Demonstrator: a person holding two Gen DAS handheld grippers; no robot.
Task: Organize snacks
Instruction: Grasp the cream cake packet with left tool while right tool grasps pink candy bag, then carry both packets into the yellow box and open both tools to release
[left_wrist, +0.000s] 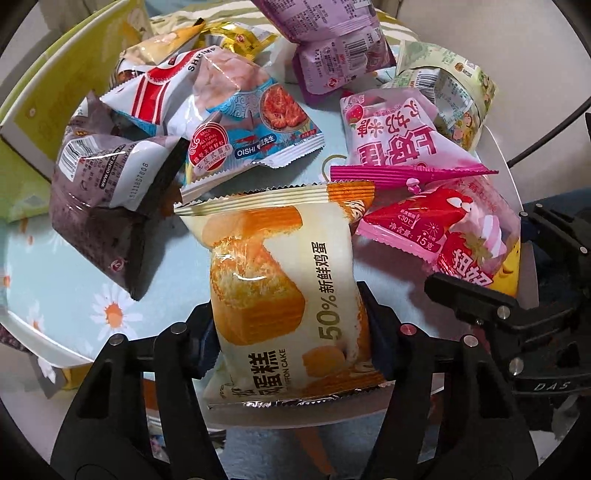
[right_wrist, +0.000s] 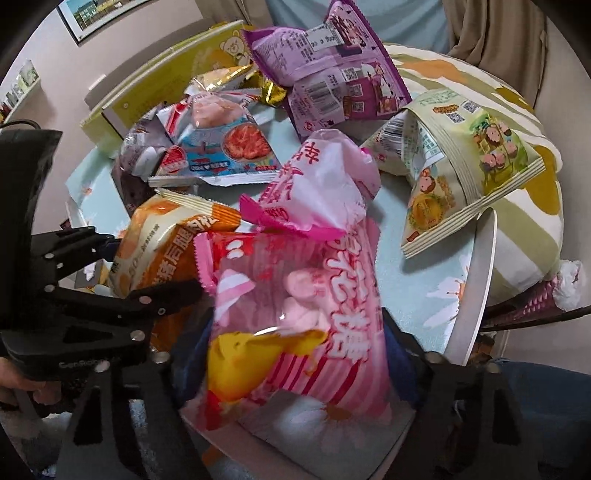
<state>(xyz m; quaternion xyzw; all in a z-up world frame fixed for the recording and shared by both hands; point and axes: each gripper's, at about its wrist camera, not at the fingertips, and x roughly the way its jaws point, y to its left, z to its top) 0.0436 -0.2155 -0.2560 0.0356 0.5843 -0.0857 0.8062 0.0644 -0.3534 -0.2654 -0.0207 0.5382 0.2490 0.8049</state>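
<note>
The cake pack (left_wrist: 284, 295) is clamped across its lower half by the left gripper (left_wrist: 291, 332), the pads pressed into both sides so that the wrapper bulges above them; it is held end-on, presumably so it can be lifted clear of the heap. Just right of that gripper, the marshmallow bag (right_wrist: 295, 314) is set between the fingers of the right gripper (right_wrist: 295, 350), whose jaws stand half-closed around it; whether the pads already bite cannot be told, since the bag is blurred and covers them. Ahead of both tools, the shrimp pack (left_wrist: 236, 122), a purple bag (left_wrist: 325, 48) and a green bag (right_wrist: 461, 166) are left loose on the flowered table (left_wrist: 74, 280). Beyond them, at the far left, a yellow box (left_wrist: 55, 85) is stood open, probably as the place for sorted snacks.
</note>
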